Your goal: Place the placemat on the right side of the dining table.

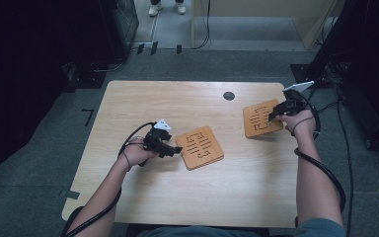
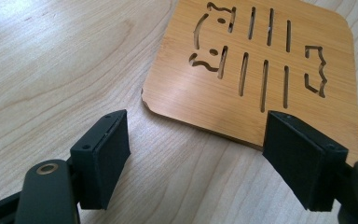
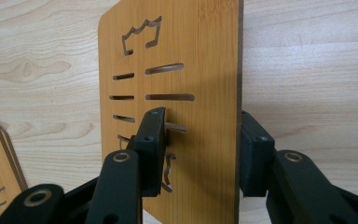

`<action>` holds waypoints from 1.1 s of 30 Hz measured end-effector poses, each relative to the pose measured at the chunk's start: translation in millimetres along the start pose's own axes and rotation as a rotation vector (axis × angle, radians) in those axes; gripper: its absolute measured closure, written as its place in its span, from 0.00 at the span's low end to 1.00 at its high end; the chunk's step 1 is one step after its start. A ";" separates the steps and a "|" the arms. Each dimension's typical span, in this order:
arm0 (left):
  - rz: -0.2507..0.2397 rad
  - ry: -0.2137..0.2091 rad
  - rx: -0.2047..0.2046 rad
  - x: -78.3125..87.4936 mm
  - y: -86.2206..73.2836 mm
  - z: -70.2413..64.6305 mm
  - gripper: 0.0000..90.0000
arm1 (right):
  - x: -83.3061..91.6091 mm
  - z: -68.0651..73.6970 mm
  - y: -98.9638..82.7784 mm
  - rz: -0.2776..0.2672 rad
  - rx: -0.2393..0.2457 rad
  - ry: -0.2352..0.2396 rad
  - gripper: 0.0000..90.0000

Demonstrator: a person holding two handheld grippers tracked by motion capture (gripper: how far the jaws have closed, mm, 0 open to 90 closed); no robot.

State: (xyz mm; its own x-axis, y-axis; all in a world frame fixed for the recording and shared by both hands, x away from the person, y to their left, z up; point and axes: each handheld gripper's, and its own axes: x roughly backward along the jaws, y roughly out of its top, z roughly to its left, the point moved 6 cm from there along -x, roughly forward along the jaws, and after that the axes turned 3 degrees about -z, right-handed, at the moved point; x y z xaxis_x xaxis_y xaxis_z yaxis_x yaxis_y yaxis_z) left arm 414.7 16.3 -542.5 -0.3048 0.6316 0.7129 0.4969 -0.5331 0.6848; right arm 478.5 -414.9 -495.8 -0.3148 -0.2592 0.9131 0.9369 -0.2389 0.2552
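Two square bamboo trivets with cut-out slots sit on the pale wooden table, both nearer the person than its round grey cable hole. The left gripper gapes wide and empty just beside the near-centre trivet. The right gripper straddles the right-hand trivet's edge, part-open, pads not pressing it.

One camera overhead, two riding low at the jaws.
High view looks down on the table; gripper views sit close over its boards, sharing them.
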 end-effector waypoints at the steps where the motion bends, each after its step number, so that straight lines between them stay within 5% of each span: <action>1: 0.003 0.001 -0.001 -0.1 -0.8 0.3 0.25 | -0.9 0.2 -0.2 0.001 -0.001 0.001 0.66; 20: 0.015 -0.005 -0.025 -3.6 -0.4 -5.4 0.24 | -10.0 -10.5 -4.5 0.018 -0.012 0.022 0.60; 33: 0.010 0.005 -0.024 -2.7 0.4 -4.0 0.24 | -15.8 -11.1 -3.8 0.016 0.031 -0.062 0.54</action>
State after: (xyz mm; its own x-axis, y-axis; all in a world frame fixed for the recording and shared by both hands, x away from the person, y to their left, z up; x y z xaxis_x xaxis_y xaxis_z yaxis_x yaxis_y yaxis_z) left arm 412.5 12.2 -543.5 -0.3038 0.6234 0.7205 0.4802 -0.5529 0.6809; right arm 478.2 -420.2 -514.7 -0.2908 -0.2038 0.9348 0.9463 -0.2056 0.2495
